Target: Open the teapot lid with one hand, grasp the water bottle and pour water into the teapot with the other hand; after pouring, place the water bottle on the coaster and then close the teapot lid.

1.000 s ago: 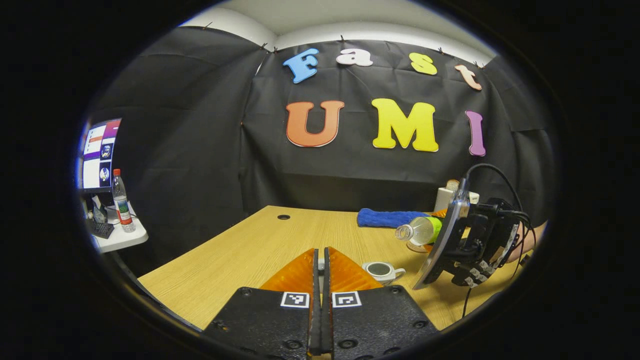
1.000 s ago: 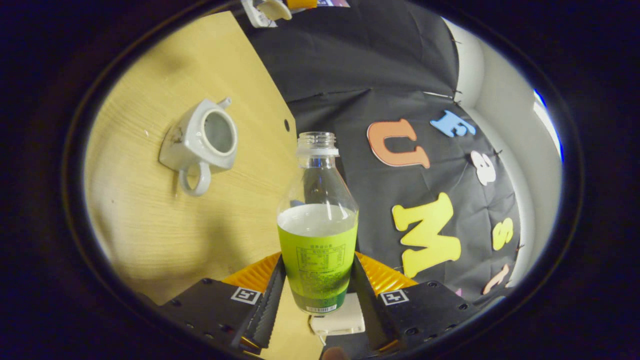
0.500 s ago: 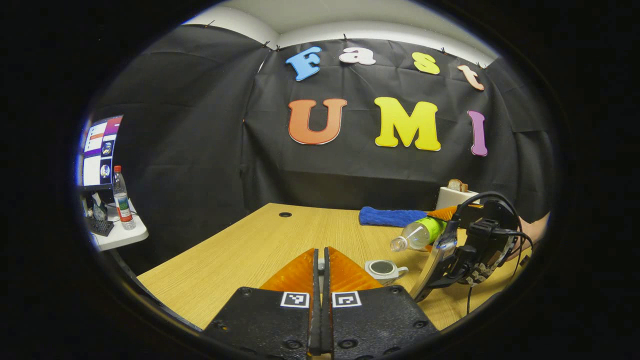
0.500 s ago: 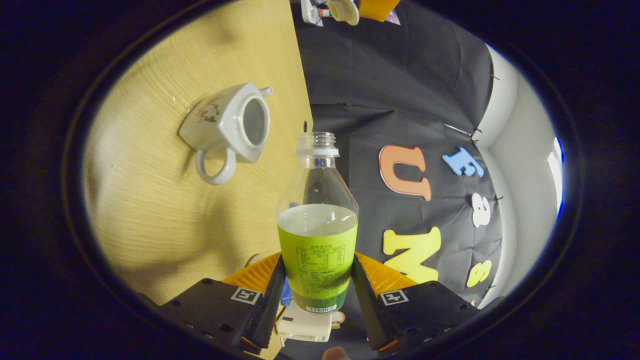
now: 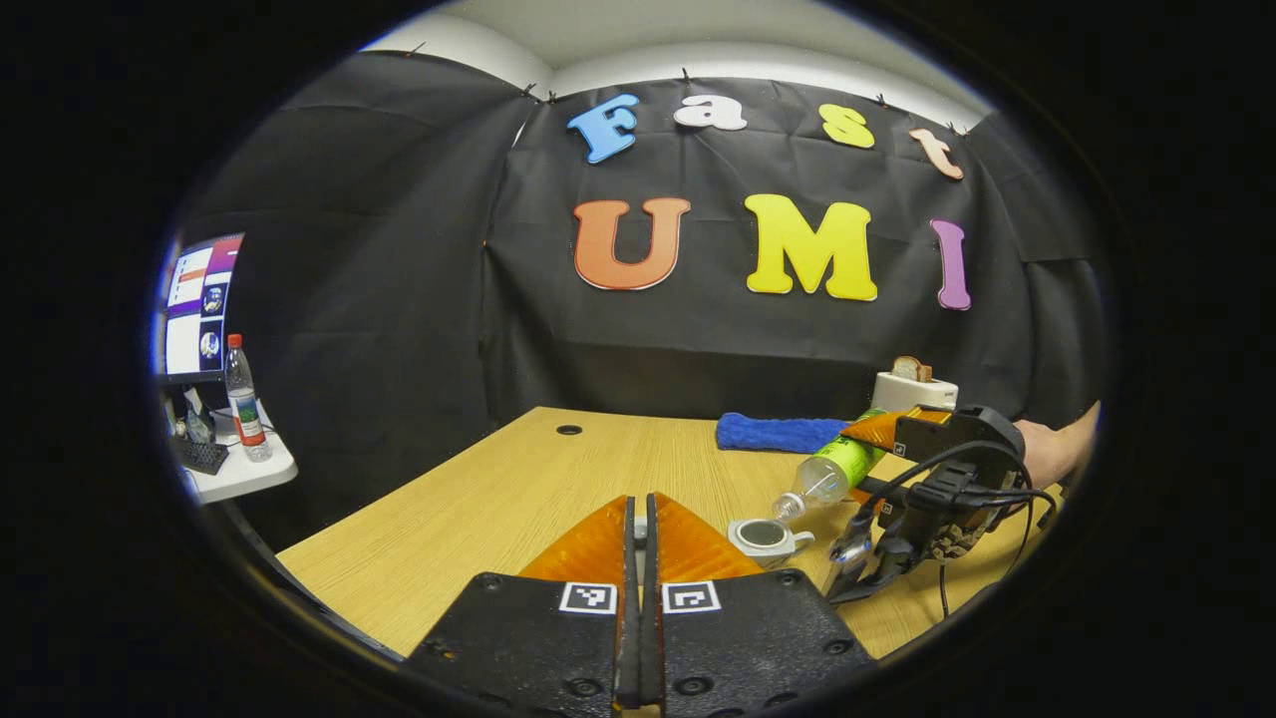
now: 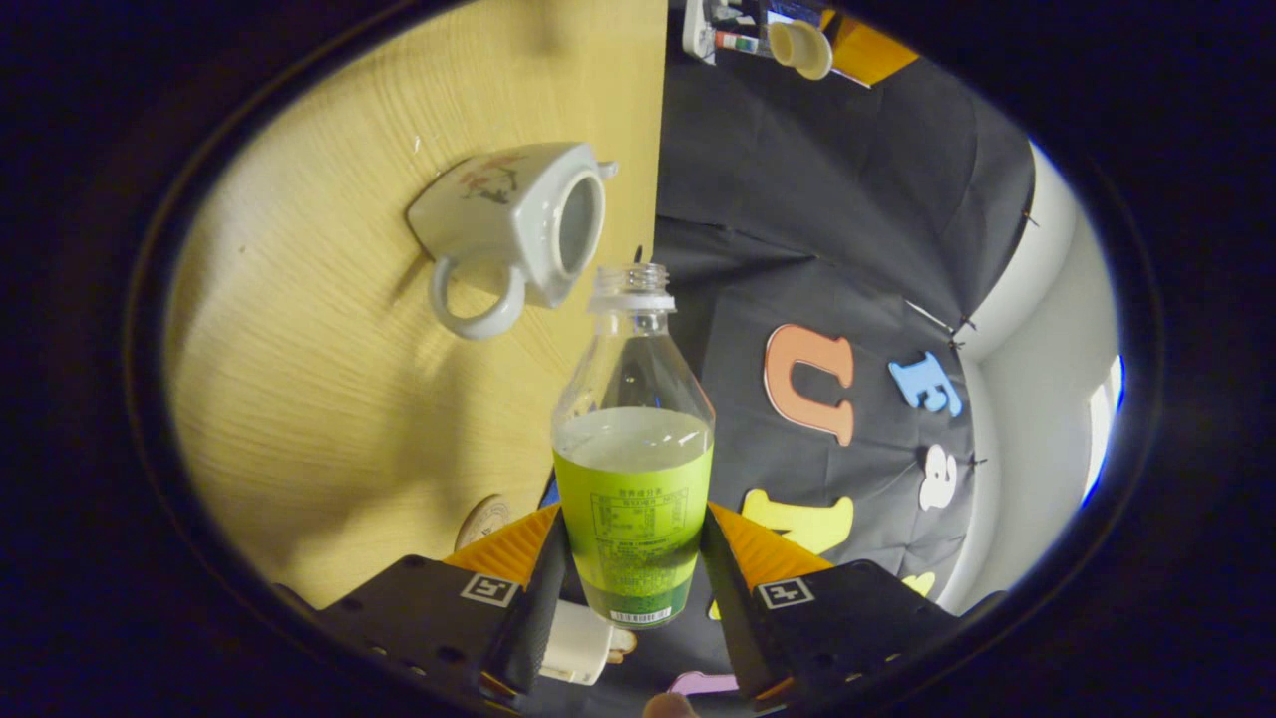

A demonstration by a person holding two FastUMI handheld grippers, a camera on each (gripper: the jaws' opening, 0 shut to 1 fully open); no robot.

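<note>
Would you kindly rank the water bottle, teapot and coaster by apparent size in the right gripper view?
1. water bottle, though it is nearest the camera
2. teapot
3. coaster, partly hidden behind the gripper

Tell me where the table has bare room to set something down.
Bare wood spans the wooden table from the cable hole to the near edge. Crowded at right: white ceramic teapot, blue towel, tilted green-labelled plastic bottle, right gripper.
</note>
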